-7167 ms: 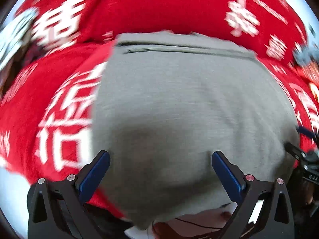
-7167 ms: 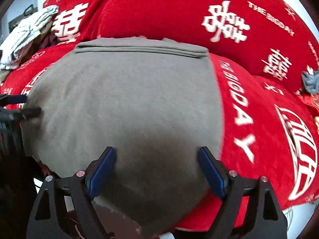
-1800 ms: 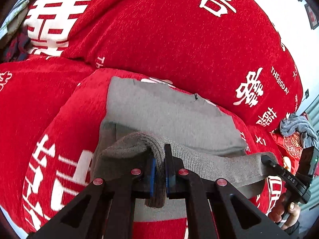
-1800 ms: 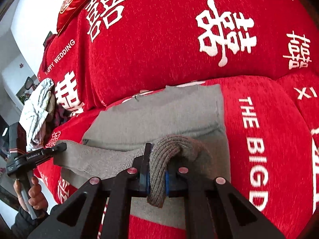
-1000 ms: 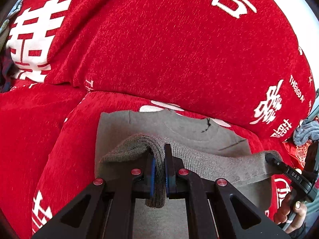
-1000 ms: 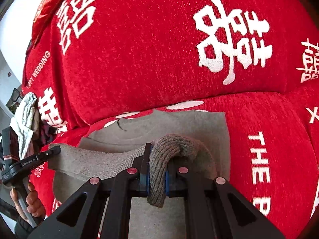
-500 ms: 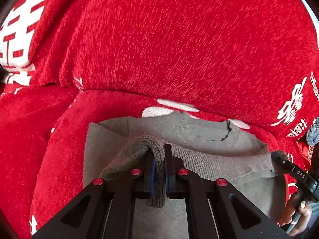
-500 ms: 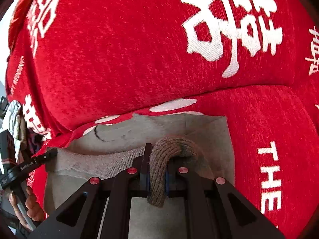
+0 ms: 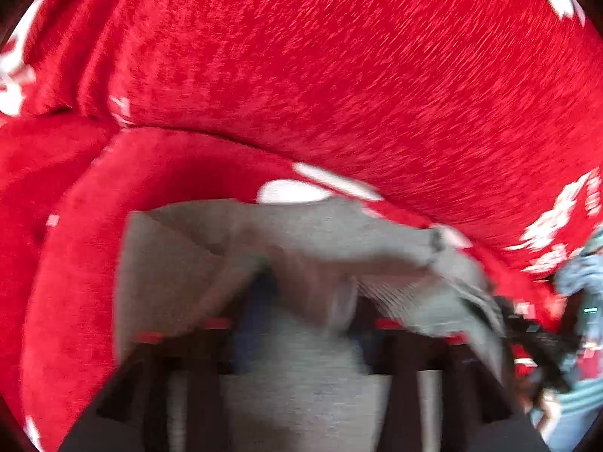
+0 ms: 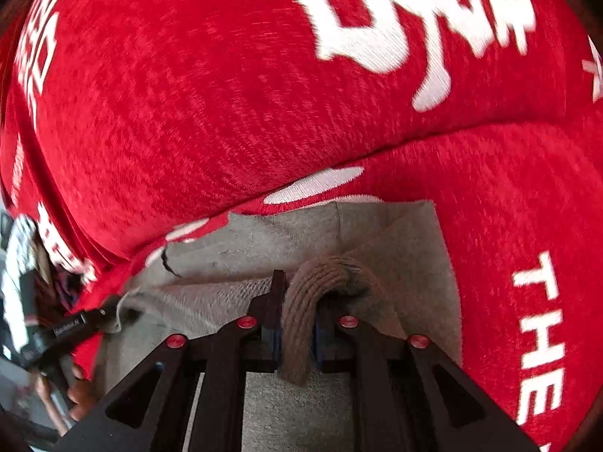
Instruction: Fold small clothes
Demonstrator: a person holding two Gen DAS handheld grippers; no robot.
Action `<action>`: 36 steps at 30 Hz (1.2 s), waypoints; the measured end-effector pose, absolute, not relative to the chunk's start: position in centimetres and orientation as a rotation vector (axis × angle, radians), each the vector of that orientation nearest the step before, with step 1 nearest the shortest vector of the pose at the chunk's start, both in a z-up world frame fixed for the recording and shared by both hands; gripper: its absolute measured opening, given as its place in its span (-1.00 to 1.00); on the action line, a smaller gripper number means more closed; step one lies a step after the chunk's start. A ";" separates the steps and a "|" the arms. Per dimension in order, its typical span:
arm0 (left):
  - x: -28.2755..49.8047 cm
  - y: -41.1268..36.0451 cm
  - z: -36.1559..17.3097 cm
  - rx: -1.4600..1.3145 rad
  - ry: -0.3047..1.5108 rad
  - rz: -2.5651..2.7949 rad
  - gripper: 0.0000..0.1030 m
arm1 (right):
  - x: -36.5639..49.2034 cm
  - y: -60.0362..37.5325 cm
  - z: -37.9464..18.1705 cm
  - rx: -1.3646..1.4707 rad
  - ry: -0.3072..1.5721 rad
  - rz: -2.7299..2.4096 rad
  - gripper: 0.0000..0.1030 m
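- Your left gripper (image 9: pixel 305 301) sits at the bottom centre of the left wrist view, badly blurred; its jaws have just been opening and now stand spread, with the ribbed hem of the grey sweater (image 9: pixel 294 388) hanging loose between them, not pressed.
- Your right gripper (image 10: pixel 296 324) fills the lower middle of the right wrist view. Its jaws have just been easing apart a little, yet the blue pads (image 10: pixel 272 335) still pinch a thick bunched roll of the sweater's ribbed edge.
- The grey sweater lies on the seat of the red sofa cover (image 10: pixel 508 196), in the lower half of both frames, its folded-over edge reaching up to just below the crease where seat meets backrest.
- In the right wrist view your other gripper shows at the lower left edge, with a hand (image 10: pixel 79 395) under it; its tip touches the sweater's far corner.
- White characters and the letters "THE" mark the red cover.
- A pale cloth (image 9: pixel 580 271), blurred, sits at the right edge of the left wrist view.
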State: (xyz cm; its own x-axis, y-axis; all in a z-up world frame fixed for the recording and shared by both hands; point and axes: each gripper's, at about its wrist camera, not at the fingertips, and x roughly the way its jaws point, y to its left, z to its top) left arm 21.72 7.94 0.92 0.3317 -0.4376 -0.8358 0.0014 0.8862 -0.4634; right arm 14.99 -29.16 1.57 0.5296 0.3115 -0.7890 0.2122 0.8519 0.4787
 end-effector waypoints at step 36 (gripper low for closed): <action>18.2 5.1 2.7 -0.010 1.026 -0.135 0.92 | 13.5 -21.8 4.8 0.072 0.978 -0.019 0.27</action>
State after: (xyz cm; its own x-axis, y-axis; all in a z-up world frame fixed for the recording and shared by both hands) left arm 18.20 5.14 2.66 0.5103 -0.1166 -0.8520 0.1076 0.9916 -0.0713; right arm 13.52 -21.84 4.81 0.5585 0.0162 -0.8293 0.0488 0.9974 0.0524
